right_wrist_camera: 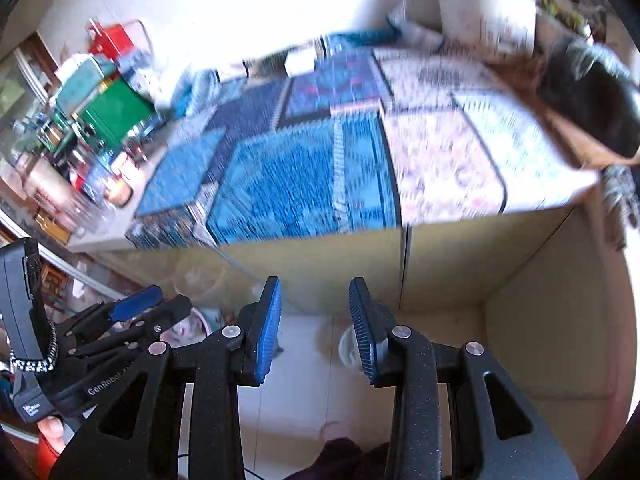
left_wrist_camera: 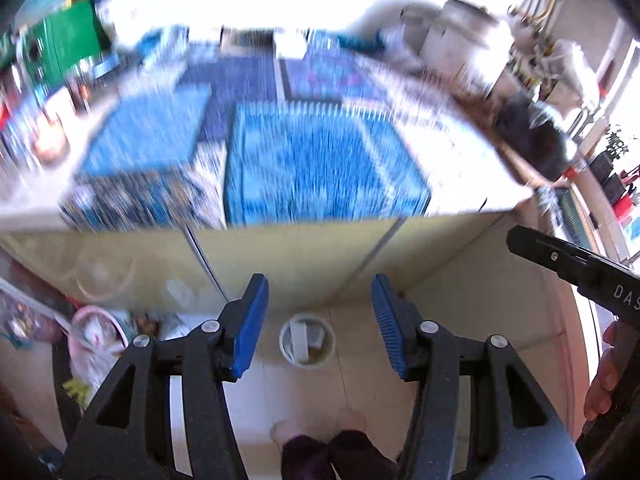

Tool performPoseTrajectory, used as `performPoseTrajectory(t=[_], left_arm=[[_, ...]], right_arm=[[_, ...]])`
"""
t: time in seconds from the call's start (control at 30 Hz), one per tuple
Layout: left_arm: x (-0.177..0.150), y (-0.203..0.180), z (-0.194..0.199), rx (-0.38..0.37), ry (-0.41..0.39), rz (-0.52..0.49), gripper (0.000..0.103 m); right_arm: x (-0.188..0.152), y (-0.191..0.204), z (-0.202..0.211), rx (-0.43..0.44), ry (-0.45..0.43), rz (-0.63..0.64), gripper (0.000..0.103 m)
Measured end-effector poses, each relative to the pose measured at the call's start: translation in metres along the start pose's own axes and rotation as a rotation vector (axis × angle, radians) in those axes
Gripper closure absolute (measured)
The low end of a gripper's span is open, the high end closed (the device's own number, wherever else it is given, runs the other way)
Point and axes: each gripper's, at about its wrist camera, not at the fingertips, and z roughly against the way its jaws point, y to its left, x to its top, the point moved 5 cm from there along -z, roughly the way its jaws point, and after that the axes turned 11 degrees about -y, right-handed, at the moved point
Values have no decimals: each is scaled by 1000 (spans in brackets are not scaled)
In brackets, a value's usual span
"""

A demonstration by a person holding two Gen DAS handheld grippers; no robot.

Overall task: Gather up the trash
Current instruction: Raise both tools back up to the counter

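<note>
Clearly, both sets of tongs are empty: the left tongs stand wide apart, the right tongs apart too. Below the counter's front edge, a small white bin sits on the floor, some scraps inside. This looks like a return trip. Next, pick out trash on the blurred counter; none is discernible.

mats: blue woven (blurred) | cabinet front: pale yellow | fingers: blue pads
</note>
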Motion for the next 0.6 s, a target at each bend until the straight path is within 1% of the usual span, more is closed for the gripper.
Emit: performPoseTrajectory(t=[0.03,0.07,0.17,0.2,0.23,0.27,0.3,0.33,0.37,0.47,0.6], left_arm=[[7,-1,9,-1,-22,-7,49],[16,-2,20,-2,-49,-14,48],[37,0,41,4,-123,-24,40],[44,-1,48,8,-140,-21,34],[50,-1,51,16,-158,-15,27],[55,0,54,24,-168,-13,23],[60,0,55,32,-177,-14,15],[66,-1,56,39,-188,-19,13],[73,-1,57,47,-199,-27,12],[94,-2,51,63,-212,-39,10],[124,-5,33,81,-231,-15,9]], right_arm=[[8,2,10,-3,-25,0,70],[14,4,16,-4,-50,-3,66],[29,10,34,-10,-124,-8,59],[36,17,39,-14,-142,-6,57],[41,18,41,-19,-158,-4,53],[47,19,44,-25,-176,-4,47],[54,20,50,-28,-193,-4,45],[60,20,52,-31,-209,-4,40],[67,20,55,-32,-223,-1,35],[87,13,51,-42,-254,16,29],[111,-4,33,-18,-262,22,28]])
